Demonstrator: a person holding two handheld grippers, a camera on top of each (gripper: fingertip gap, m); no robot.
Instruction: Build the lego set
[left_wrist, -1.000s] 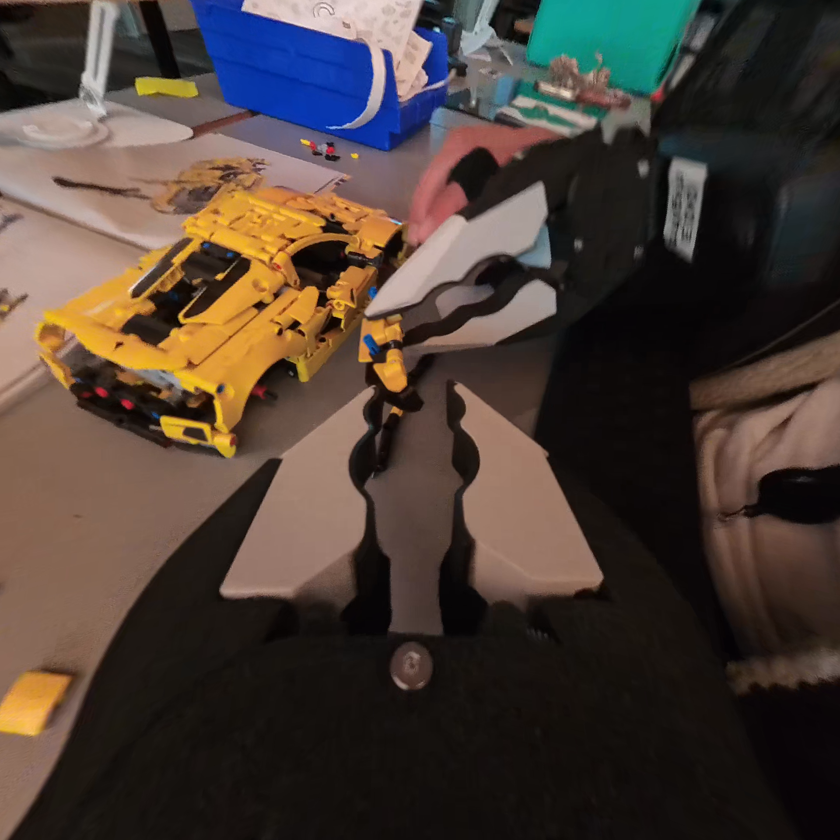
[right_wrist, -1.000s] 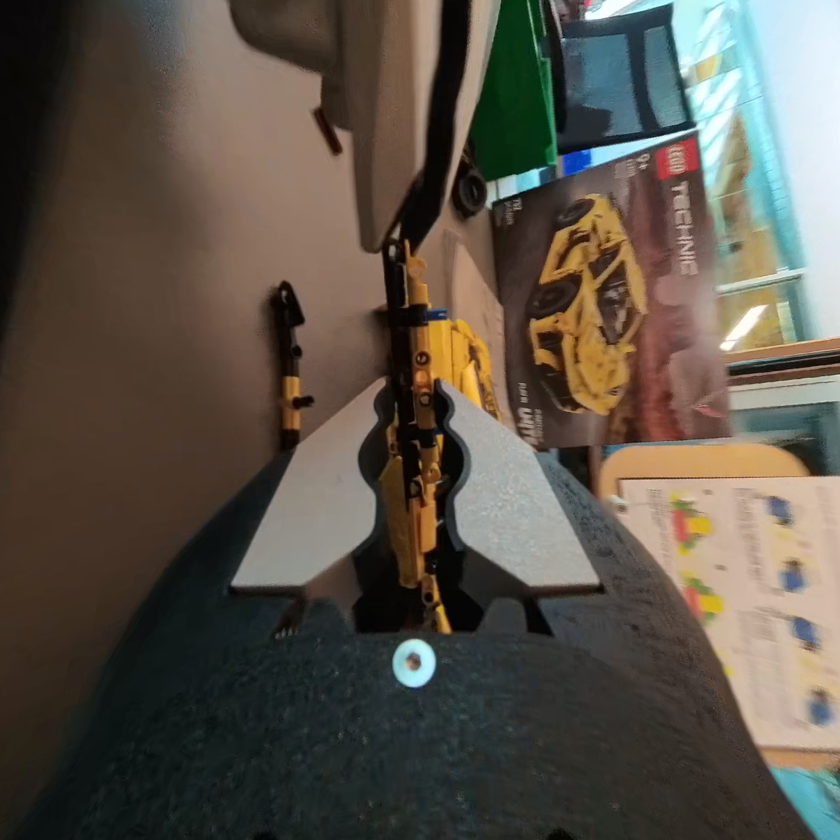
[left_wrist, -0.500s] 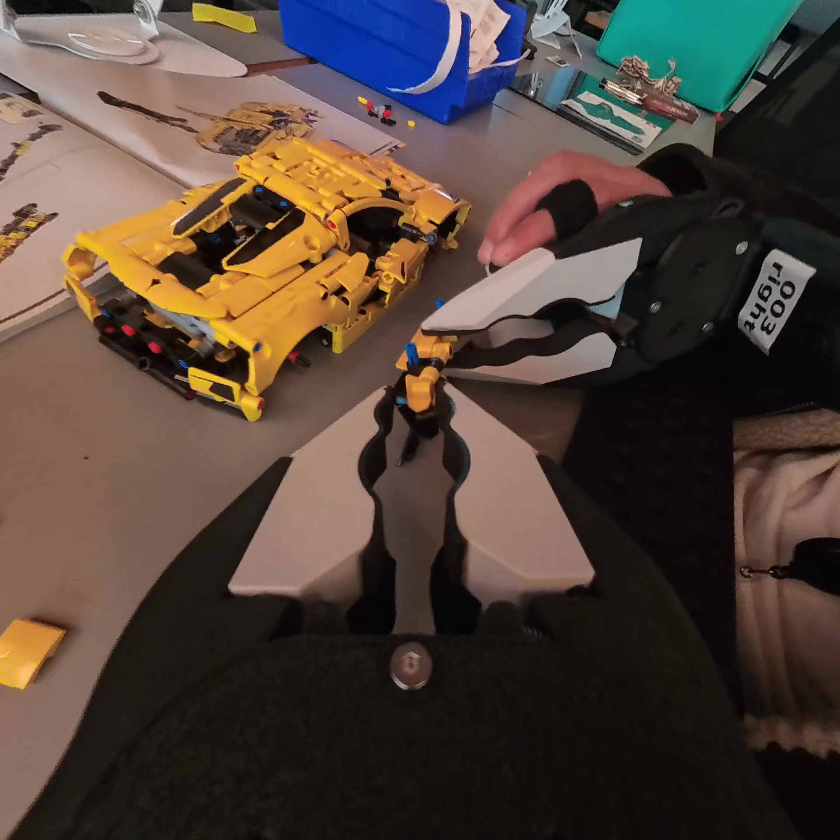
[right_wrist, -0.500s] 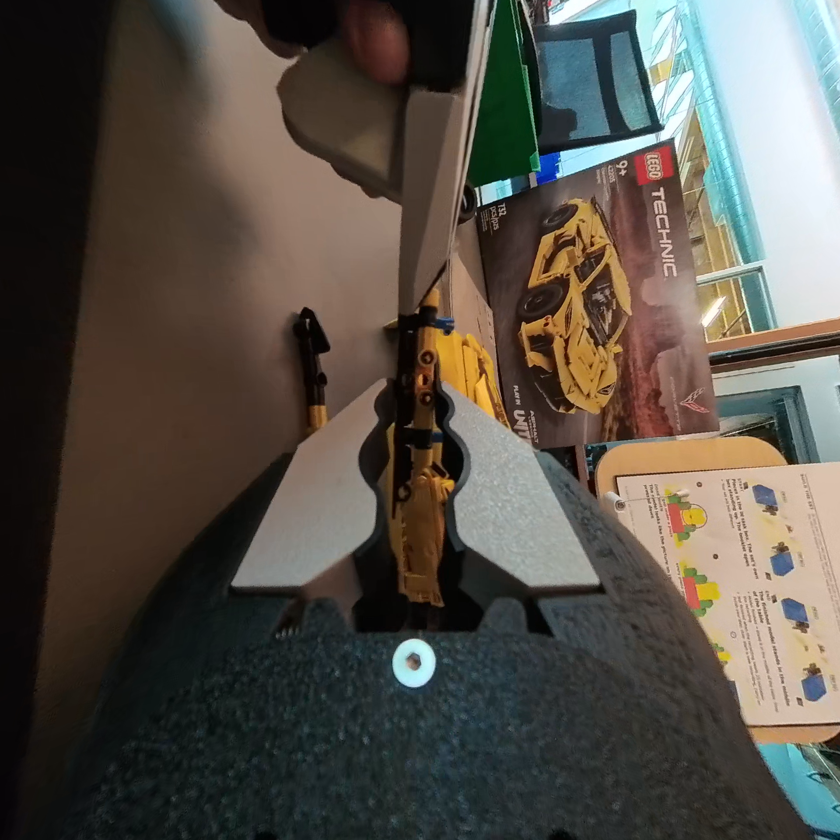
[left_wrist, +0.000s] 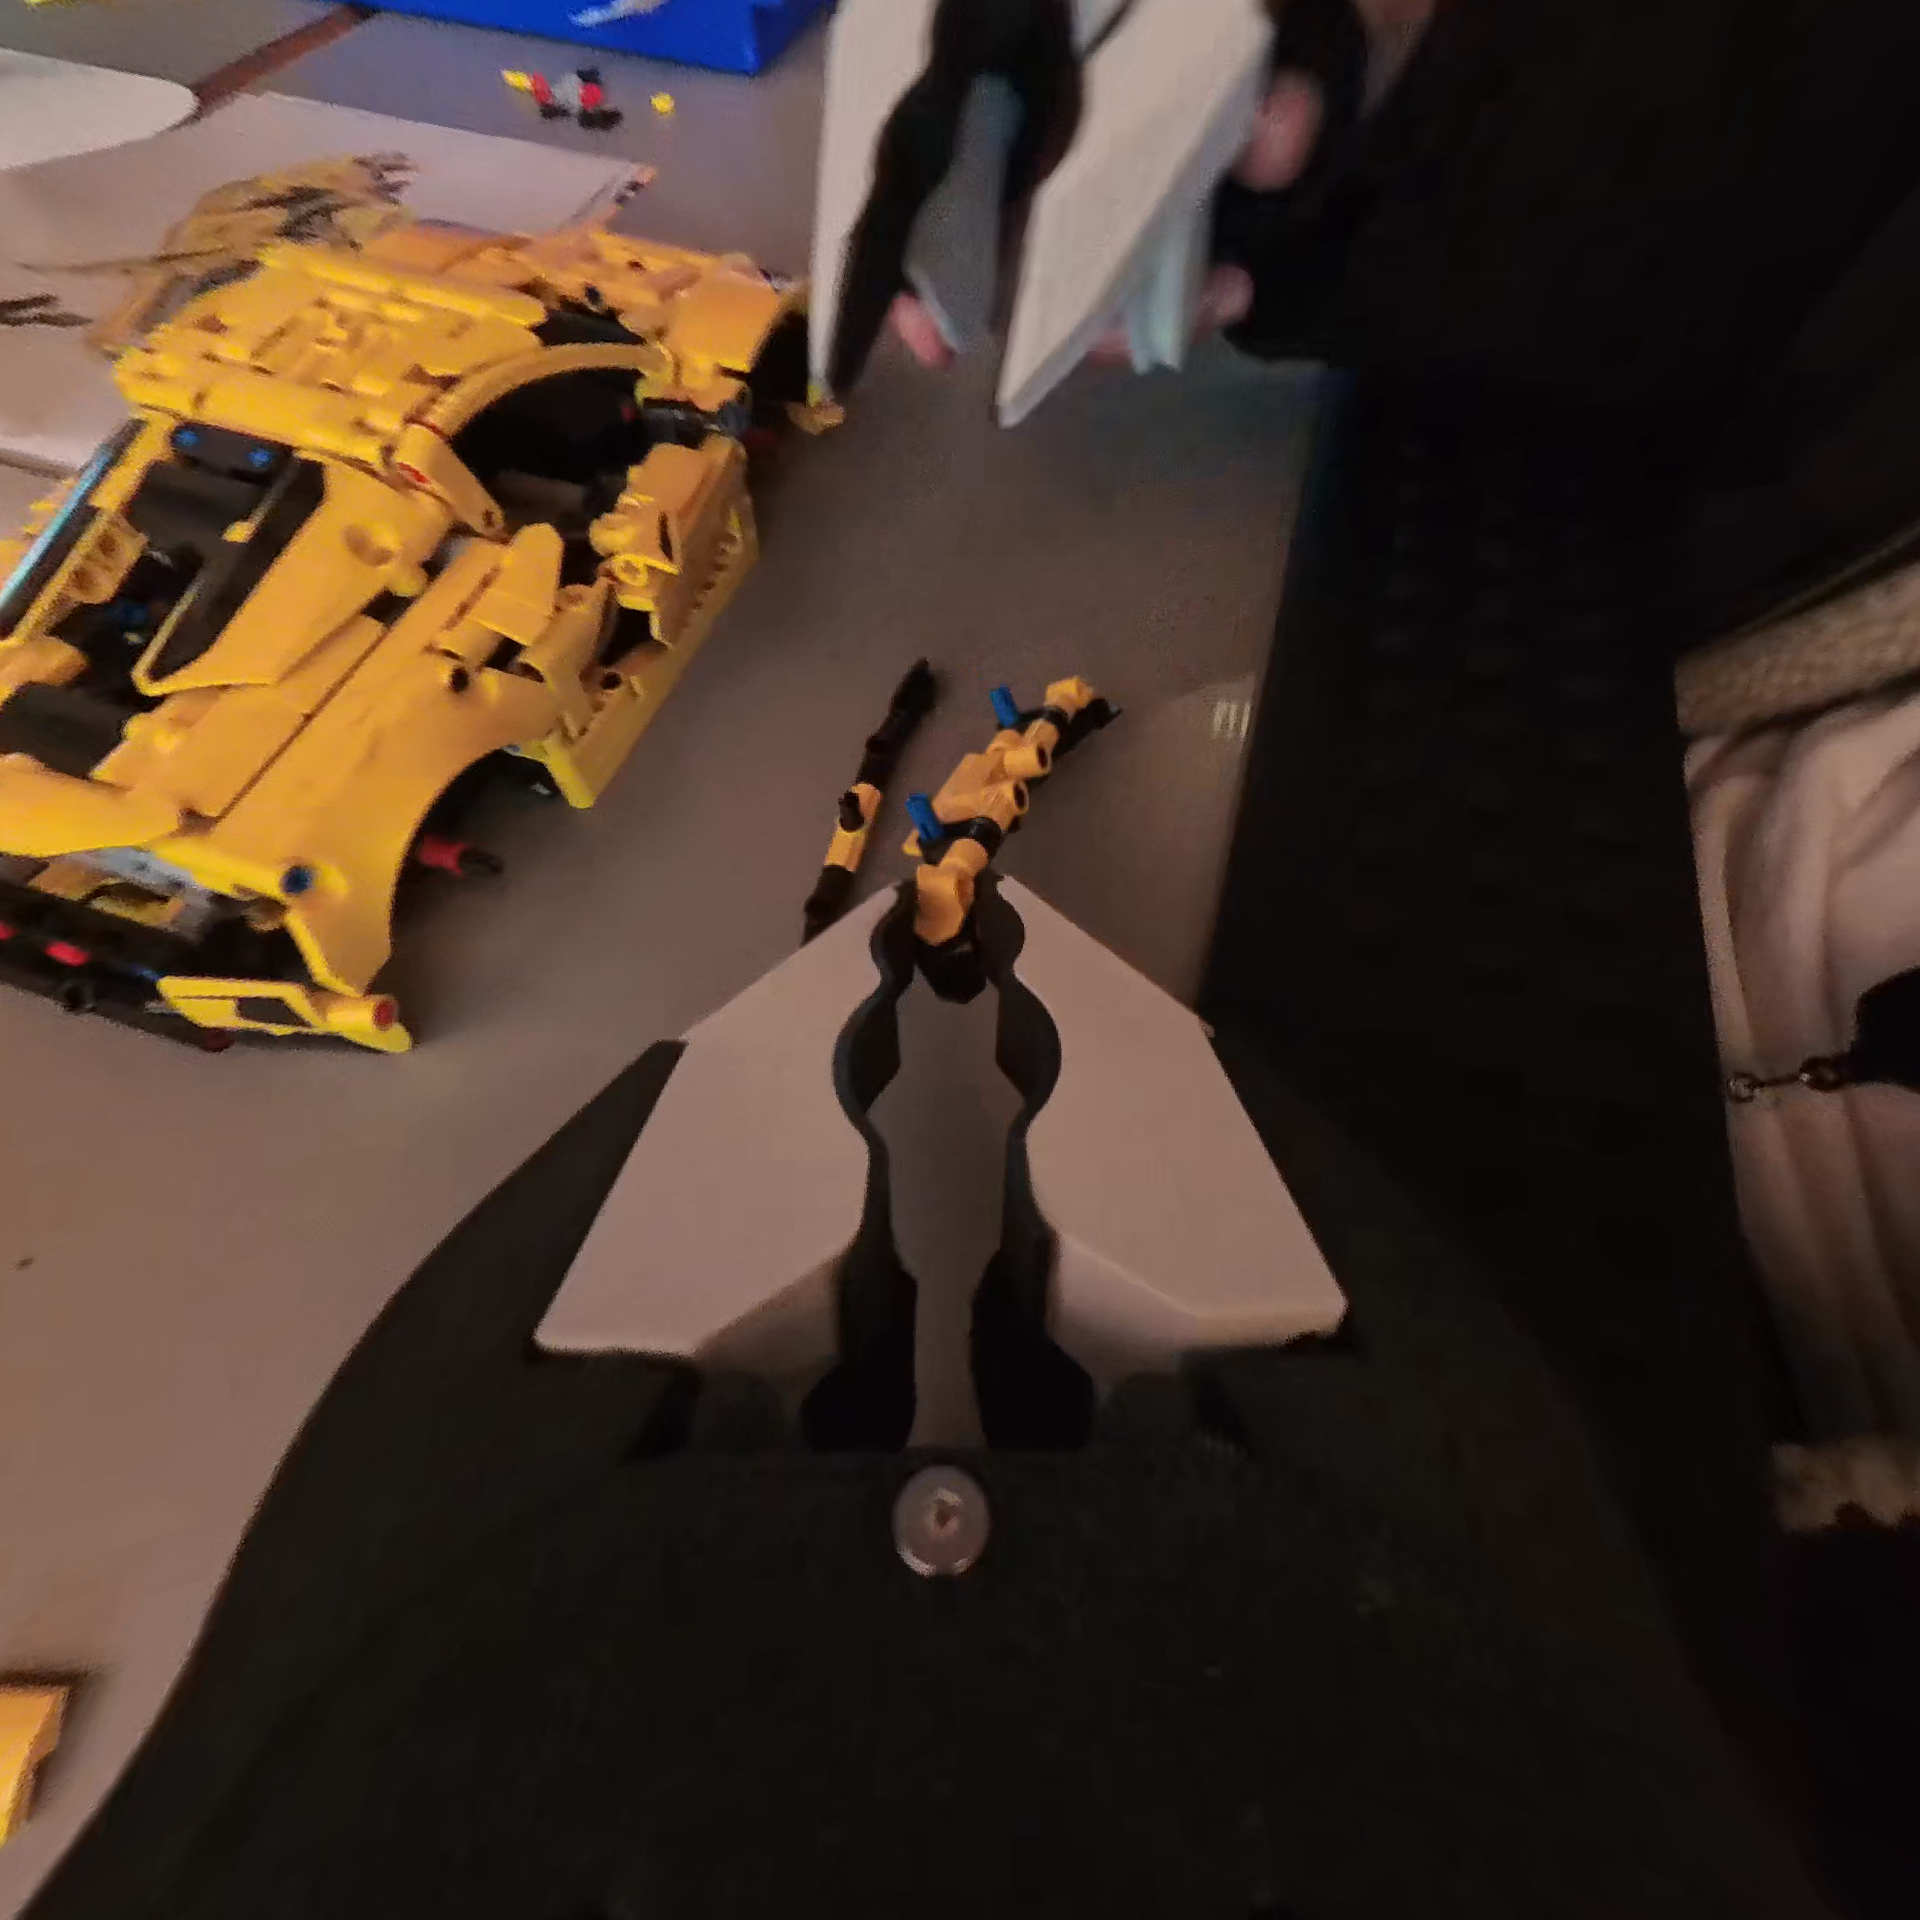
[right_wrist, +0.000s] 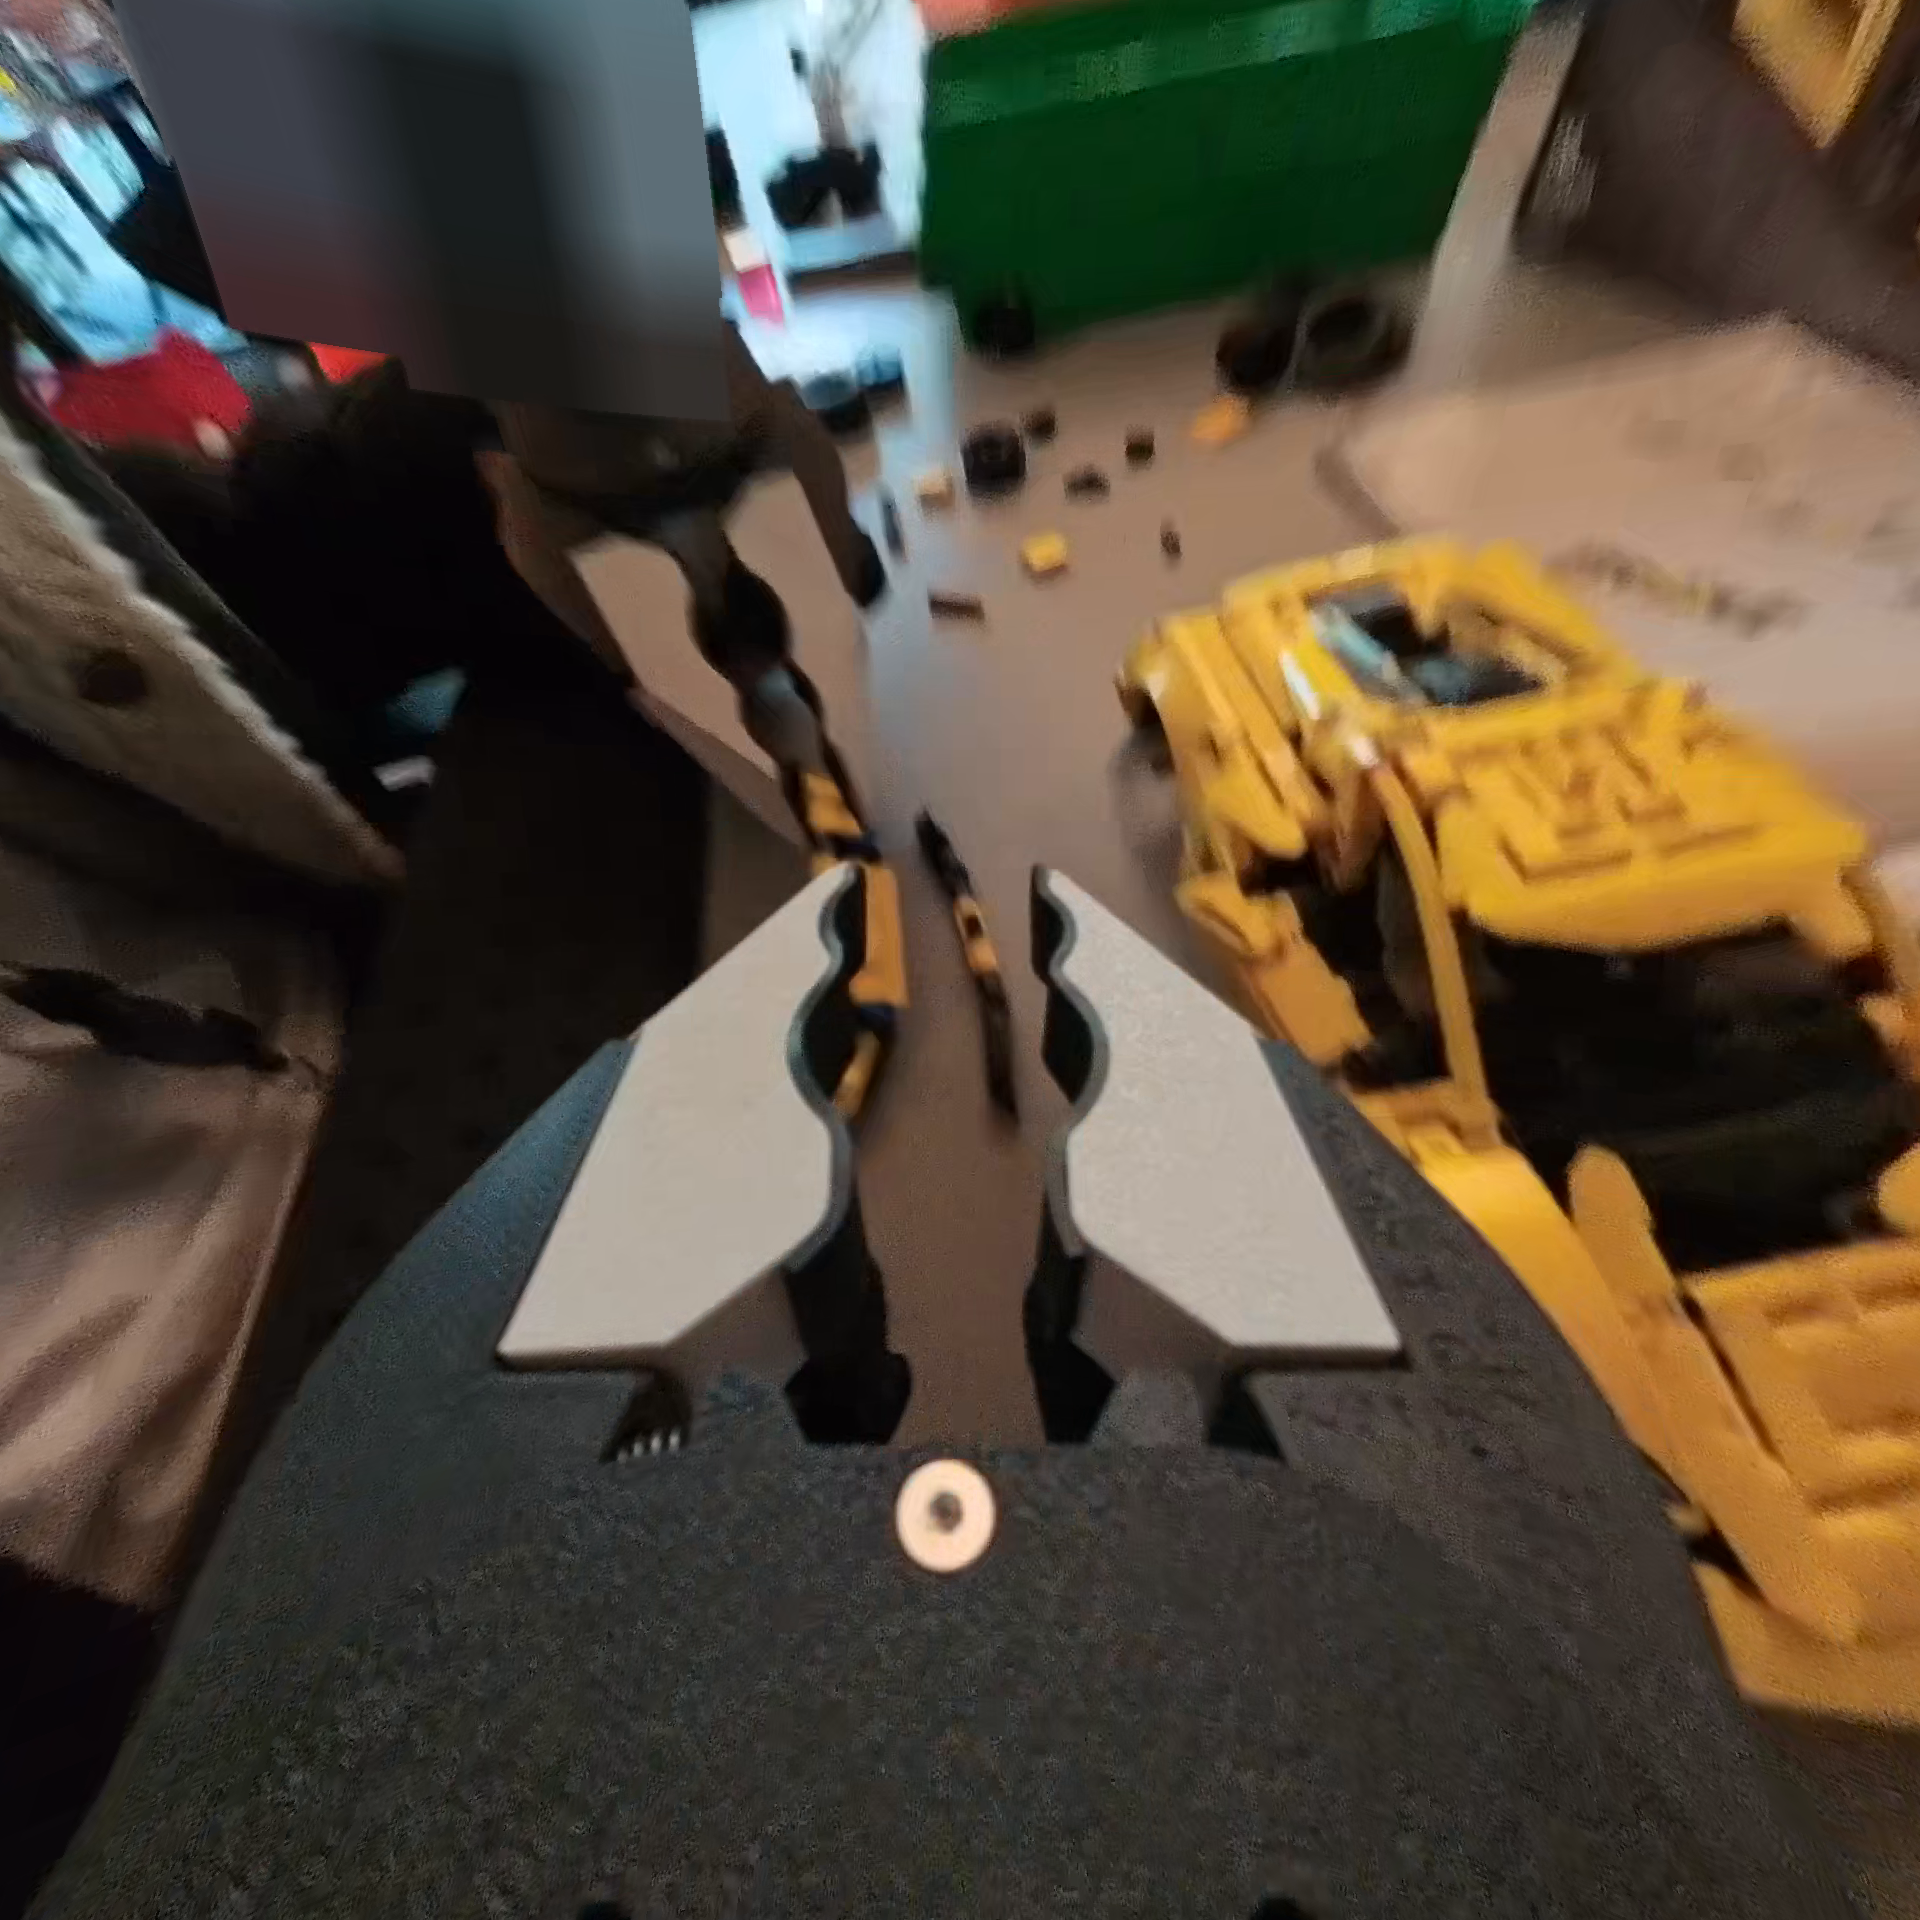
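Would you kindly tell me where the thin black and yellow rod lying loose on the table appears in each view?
Left wrist view: rod at centre, just left of the held yellow subassembly.
Right wrist view: rod between the open jaws.
Shared landmark: yellow car.

Dim, warm light — heavy motion blur

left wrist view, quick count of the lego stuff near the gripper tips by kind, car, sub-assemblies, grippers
yellow car: 1
yellow and black sub-assembly, held by the left gripper: 1
thin black and yellow rod on the table: 1
grippers, counting the right gripper: 2
total: 5
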